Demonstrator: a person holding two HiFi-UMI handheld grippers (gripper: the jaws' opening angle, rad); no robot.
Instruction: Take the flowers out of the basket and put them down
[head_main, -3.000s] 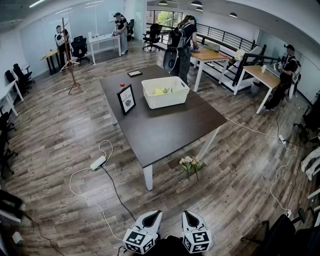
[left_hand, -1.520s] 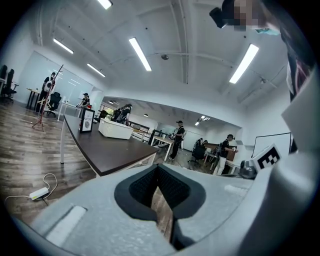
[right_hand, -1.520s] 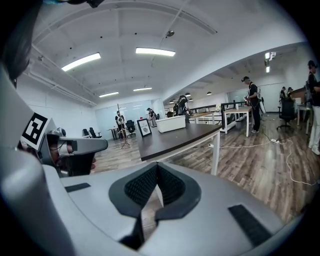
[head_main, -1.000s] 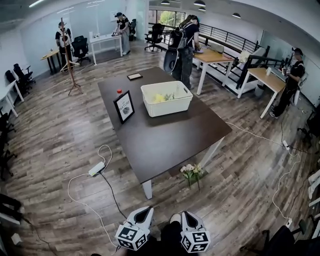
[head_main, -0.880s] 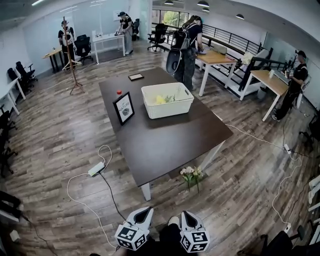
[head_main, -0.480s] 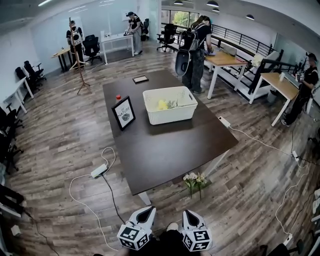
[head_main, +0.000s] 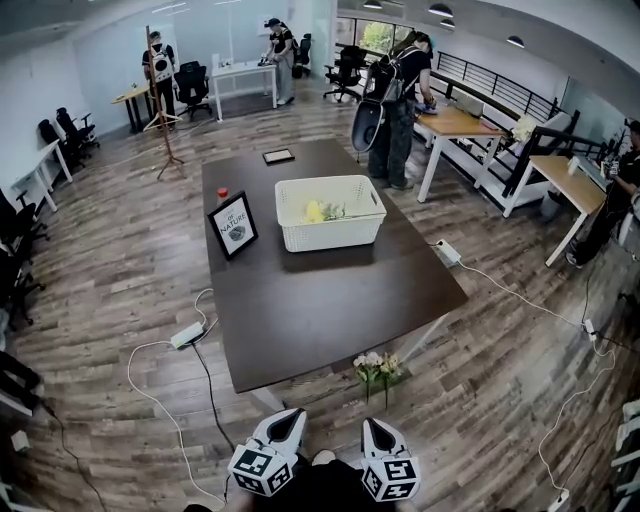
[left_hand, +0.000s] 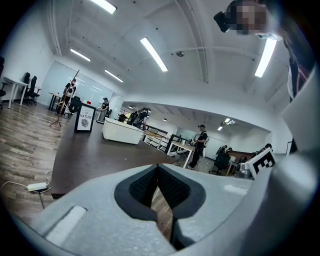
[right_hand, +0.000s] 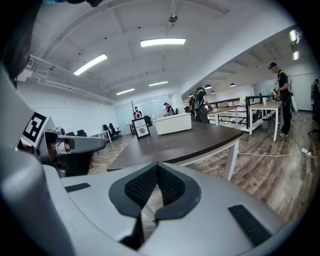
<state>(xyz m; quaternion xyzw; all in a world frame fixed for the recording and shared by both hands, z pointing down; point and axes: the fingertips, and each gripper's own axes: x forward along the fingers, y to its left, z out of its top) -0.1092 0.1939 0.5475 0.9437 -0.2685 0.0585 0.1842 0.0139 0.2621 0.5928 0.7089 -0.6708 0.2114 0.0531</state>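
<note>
A white basket (head_main: 330, 213) stands on the far half of a dark brown table (head_main: 330, 310), with yellow flowers and green stems (head_main: 320, 211) inside it. Another pale bunch of flowers (head_main: 375, 368) lies on the floor by the table's near leg. My left gripper (head_main: 293, 414) and right gripper (head_main: 369, 424) hang low at the bottom of the head view, well short of the table, both shut and holding nothing. The left gripper view shows its jaws (left_hand: 158, 167) meeting, with the basket (left_hand: 122, 132) far off. In the right gripper view the jaws (right_hand: 157, 166) also meet, and the basket (right_hand: 172, 123) is distant.
On the table are a framed picture (head_main: 233, 225), a small red thing (head_main: 222, 192) and a dark tablet (head_main: 278, 156). A power strip (head_main: 187, 334) with cables lies on the floor at left. A person with a backpack (head_main: 395, 95) stands behind the table.
The head view has drawn closer to the table and swung slightly, so the table's near edge sits nearer. Both grippers stay shut and low in view.
</note>
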